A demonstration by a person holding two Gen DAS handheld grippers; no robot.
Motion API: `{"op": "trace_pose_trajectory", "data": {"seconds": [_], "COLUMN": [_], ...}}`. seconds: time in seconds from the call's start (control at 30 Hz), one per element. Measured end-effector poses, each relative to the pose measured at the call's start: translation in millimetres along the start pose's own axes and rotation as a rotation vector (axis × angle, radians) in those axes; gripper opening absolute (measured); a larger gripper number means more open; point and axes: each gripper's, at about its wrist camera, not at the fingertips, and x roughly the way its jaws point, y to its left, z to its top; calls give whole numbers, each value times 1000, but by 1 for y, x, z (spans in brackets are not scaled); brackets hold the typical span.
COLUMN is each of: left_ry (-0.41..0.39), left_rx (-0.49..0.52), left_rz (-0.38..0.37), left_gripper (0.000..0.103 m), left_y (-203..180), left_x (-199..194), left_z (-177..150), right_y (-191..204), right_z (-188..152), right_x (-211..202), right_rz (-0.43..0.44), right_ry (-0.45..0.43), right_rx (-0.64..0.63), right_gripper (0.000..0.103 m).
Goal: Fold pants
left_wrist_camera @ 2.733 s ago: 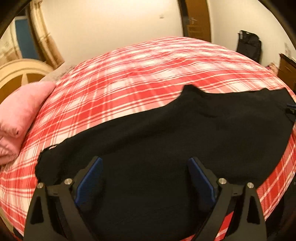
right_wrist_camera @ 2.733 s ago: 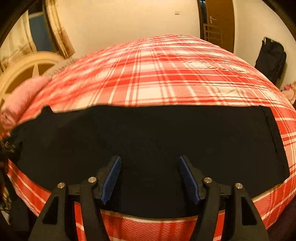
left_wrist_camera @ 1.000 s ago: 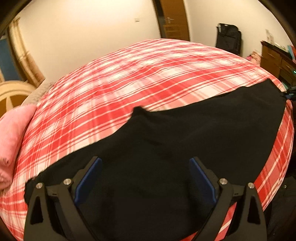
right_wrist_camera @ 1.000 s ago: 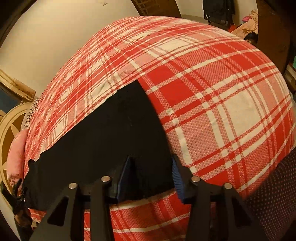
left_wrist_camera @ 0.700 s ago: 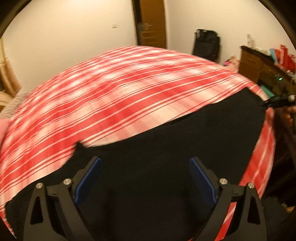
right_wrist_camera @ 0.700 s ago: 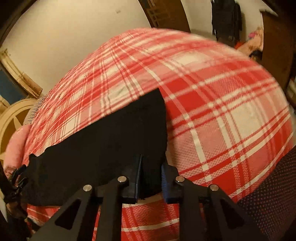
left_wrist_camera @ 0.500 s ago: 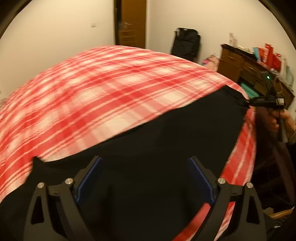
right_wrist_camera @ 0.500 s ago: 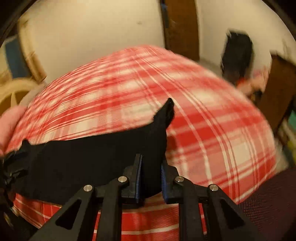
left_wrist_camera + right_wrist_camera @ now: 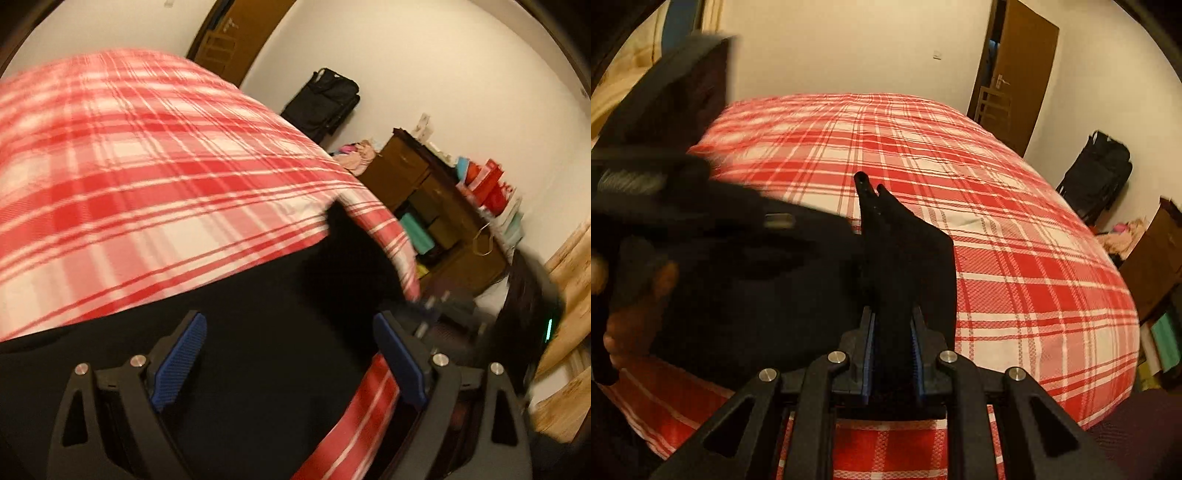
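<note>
Black pants [image 9: 258, 325] lie along the near edge of a bed with a red and white plaid cover [image 9: 129, 177]. My left gripper [image 9: 288, 362] is open and empty, hovering over the pants near their right end. My right gripper [image 9: 892, 339] is shut on the pants [image 9: 905, 258] and lifts one end up off the bed, so the cloth stands in a peak. The left gripper's black body shows blurred at the left of the right wrist view [image 9: 683, 192]. The right gripper shows blurred in the left wrist view [image 9: 436, 314].
A brown door [image 9: 1015, 74] is at the far wall. A black suitcase [image 9: 1097, 173] stands beside the wall. A wooden dresser [image 9: 436, 206] with coloured items stands right of the bed. The plaid cover [image 9: 997, 221] stretches beyond the pants.
My right gripper closed on the end of the pants and raised it. My left gripper swung rightward along the pants, staying open.
</note>
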Motion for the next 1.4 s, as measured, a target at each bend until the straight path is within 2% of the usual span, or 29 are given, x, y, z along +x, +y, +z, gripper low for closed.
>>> {"op": "trace_pose_trajectory", "data": {"seconds": [0.1,0.2,0.27,0.47,0.53,0.63,0.67,0.7,0.8,0.83,0.97,1.2,1.27,1.4], "left_ry": [41,75,96,104,109,121,124,129,147,148,134,106,100,87], "left_rx": [-33,-66,-85,-100,-86,-60,-50,-39,-7,9,23,65,73,68], "left_rz": [-71,-106,-109,-126,-107,-73,-57,-40,6,26,42,48,52,58], "left_gripper": [87,87,87,87,84,71,60,43,12,9,8,7,7,7], "left_y": [-8,-13,-15,-19,-23,-25,-26,-26,-27,-27,-25,-28,-27,-16], "left_x": [30,50,59,65,68,71,72,72,72,72,63,38,32,12], "left_z": [8,11,11,11,11,13,13,13,10,9,8,8,9,8], "right_y": [6,10,11,10,11,9,6,2,-12,-16,-33,-48,-40,-32], "right_z": [-2,-4,-5,-4,-4,-6,-5,-3,1,2,2,2,5,6], "right_x": [1,4,6,2,0,-8,-11,-16,-28,-32,-34,-39,-38,-28], "right_rz": [-24,-18,-21,39,54,87,106,131,208,212,218,295,324,319], "right_ry": [0,16,24,25,41,40,41,37,24,20,18,-7,-6,8], "right_rx": [-34,-40,-48,-55,-80,-125,-130,-123,-95,-93,-67,13,40,58], "right_gripper": [17,18,21,29,39,41,41,41,41,41,41,41,41,41]}}
